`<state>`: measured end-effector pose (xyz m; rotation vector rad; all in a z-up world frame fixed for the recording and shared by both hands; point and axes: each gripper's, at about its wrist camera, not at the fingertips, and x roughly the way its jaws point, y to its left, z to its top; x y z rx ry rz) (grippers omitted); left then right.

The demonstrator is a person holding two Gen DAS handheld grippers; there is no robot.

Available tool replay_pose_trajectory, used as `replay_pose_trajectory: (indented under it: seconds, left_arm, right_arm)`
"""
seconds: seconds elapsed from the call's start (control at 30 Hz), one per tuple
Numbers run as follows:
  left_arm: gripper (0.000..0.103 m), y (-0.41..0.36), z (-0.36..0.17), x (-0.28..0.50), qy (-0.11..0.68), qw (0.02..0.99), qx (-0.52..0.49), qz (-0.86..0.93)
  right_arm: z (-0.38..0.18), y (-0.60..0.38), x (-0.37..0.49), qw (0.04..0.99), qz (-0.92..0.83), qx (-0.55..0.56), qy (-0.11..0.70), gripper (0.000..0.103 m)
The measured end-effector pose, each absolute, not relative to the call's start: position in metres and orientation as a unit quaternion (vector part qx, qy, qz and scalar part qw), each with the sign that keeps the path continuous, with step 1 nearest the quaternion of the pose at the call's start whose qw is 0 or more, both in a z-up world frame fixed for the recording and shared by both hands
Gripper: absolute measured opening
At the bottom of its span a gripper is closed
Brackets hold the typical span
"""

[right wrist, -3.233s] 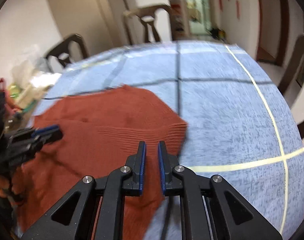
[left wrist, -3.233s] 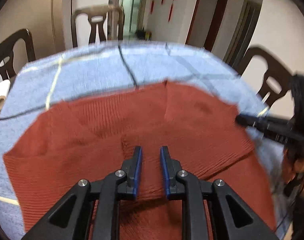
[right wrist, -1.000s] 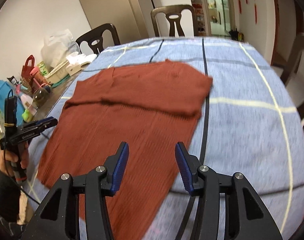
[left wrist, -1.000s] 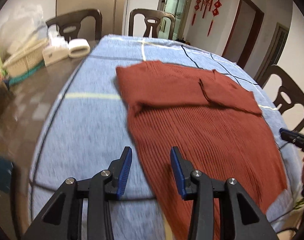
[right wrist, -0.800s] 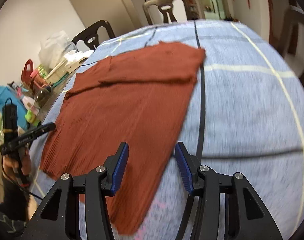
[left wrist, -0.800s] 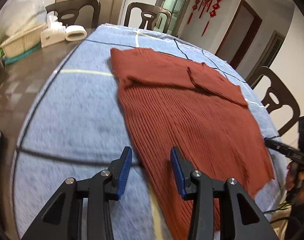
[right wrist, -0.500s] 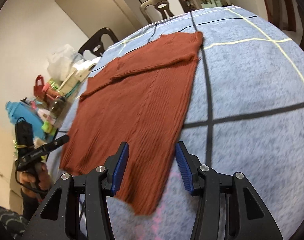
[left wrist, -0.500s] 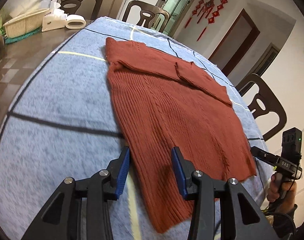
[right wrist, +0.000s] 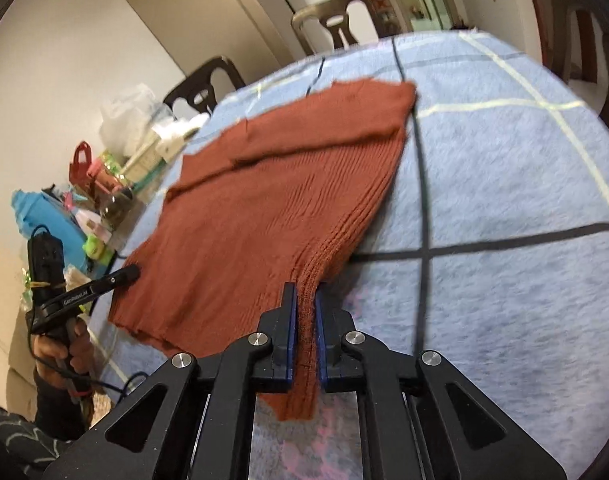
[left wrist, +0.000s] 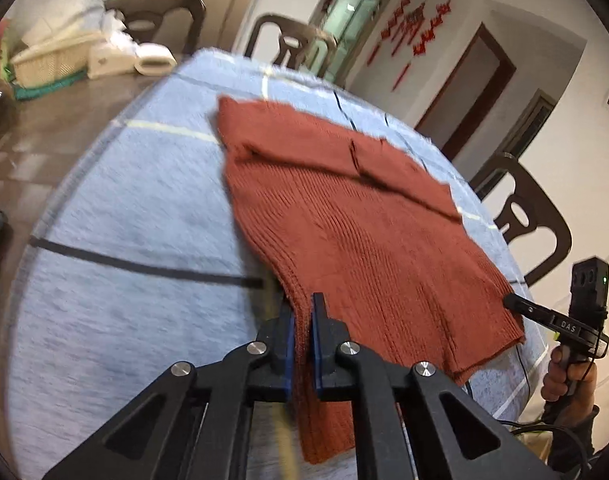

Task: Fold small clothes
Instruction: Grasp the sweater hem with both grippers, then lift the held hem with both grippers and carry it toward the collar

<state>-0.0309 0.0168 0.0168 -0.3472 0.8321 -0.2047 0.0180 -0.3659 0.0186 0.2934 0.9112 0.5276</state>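
The left hand-held gripper (left wrist: 303,322) and the right hand-held gripper (right wrist: 304,312) had just closed, each pinching a near hem corner of the rust sweater (left wrist: 356,216), which stretched away ahead of them over the table (left wrist: 116,304). This looked like the grasp before a fold; next, both corners likely needed lifting together toward the far, folded-in sleeves

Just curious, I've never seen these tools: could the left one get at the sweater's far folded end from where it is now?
Probably not right now. The left gripper is shut on the sweater at its near corner, so it would have to let go first. Otherwise nothing lies in the way across the blue tablecloth.
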Motion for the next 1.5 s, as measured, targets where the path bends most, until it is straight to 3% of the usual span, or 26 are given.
replay_pose_trajectory:
  seconds: [0.33, 0.43, 0.57, 0.73, 0.83, 0.93, 1.0, 1.07, 1.3, 1.5]
  left_arm:
    - [0.009, 0.029, -0.003, -0.035, 0.427, 0.876, -0.197, -0.103]
    - [0.014, 0.029, -0.006, -0.037, 0.434, 0.87, -0.209, -0.11]
    - [0.036, 0.026, -0.005, -0.042, 0.428, 0.864, -0.233, -0.13]
    - [0.037, 0.016, -0.007, -0.043, 0.429, 0.859, -0.235, -0.149]
    - [0.035, 0.014, -0.006, -0.045, 0.429, 0.858, -0.237, -0.154]
    - [0.034, 0.01, -0.006, -0.047, 0.427, 0.859, -0.231, -0.159]
    - [0.02, 0.008, -0.007, -0.043, 0.431, 0.858, -0.228, -0.159]
    - [0.007, 0.01, -0.008, -0.04, 0.434, 0.859, -0.225, -0.154]
    - [0.007, 0.048, 0.027, -0.059, 0.354, 0.886, -0.261, -0.144]
    - [0.007, 0.048, 0.027, -0.053, 0.346, 0.882, -0.278, -0.156]
  right_arm:
    - [-0.004, -0.376, 0.018, 0.836, 0.244, 0.161, 0.464, 0.009]
    - [-0.004, -0.376, 0.019, 0.829, 0.254, 0.169, 0.469, 0.016]
    - [-0.002, -0.371, 0.017, 0.821, 0.276, 0.177, 0.467, 0.038]
    - [-0.002, -0.363, 0.017, 0.821, 0.281, 0.169, 0.467, 0.039]
    - [-0.002, -0.362, 0.015, 0.823, 0.277, 0.164, 0.468, 0.037]
    - [-0.003, -0.36, 0.013, 0.826, 0.27, 0.148, 0.472, 0.017]
    - [-0.006, -0.36, 0.016, 0.826, 0.267, 0.152, 0.473, 0.007]
    - [-0.003, -0.36, 0.017, 0.828, 0.269, 0.151, 0.468, 0.007]
    - [0.021, -0.395, 0.007, 0.842, 0.281, 0.203, 0.415, 0.006]
    - [0.019, -0.391, 0.01, 0.833, 0.295, 0.221, 0.414, 0.006]
